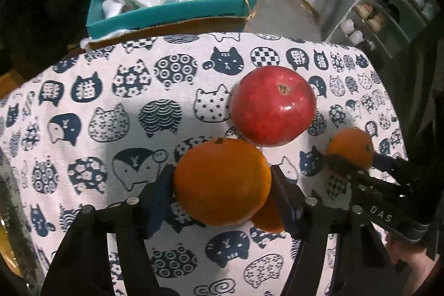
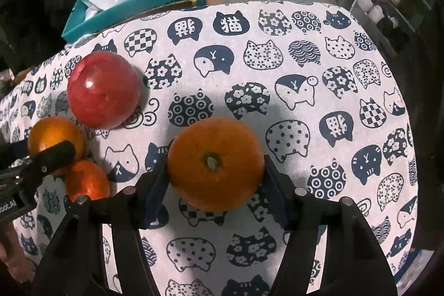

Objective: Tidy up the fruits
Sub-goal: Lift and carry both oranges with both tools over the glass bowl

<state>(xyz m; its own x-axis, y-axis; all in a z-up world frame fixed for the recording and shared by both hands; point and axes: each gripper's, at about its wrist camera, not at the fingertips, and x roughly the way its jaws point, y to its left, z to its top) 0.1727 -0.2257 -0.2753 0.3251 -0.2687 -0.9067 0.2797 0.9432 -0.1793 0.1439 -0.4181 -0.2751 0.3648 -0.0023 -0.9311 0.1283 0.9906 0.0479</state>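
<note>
In the left wrist view an orange (image 1: 222,185) sits between the fingers of my left gripper (image 1: 221,171), and both pads press on its sides. A second orange (image 1: 267,219) lies half hidden under it. A red apple (image 1: 273,106) rests just beyond them on the cloth. To the right, my right gripper (image 1: 356,158) is shut on a third orange (image 1: 349,146). The right wrist view shows that orange (image 2: 216,164), stem up, clamped between the right gripper's (image 2: 216,158) pads. It also shows the apple (image 2: 104,89) and the two other oranges (image 2: 52,133) (image 2: 87,179) at the left.
The fruit lies on a white cloth with blue cat prints (image 2: 277,74) draped over the table. Behind its far edge stands a teal cardboard box (image 1: 172,15) stuffed with plastic bags. A shelf unit (image 1: 383,15) stands at the right. A hand (image 1: 408,265) shows at the lower right.
</note>
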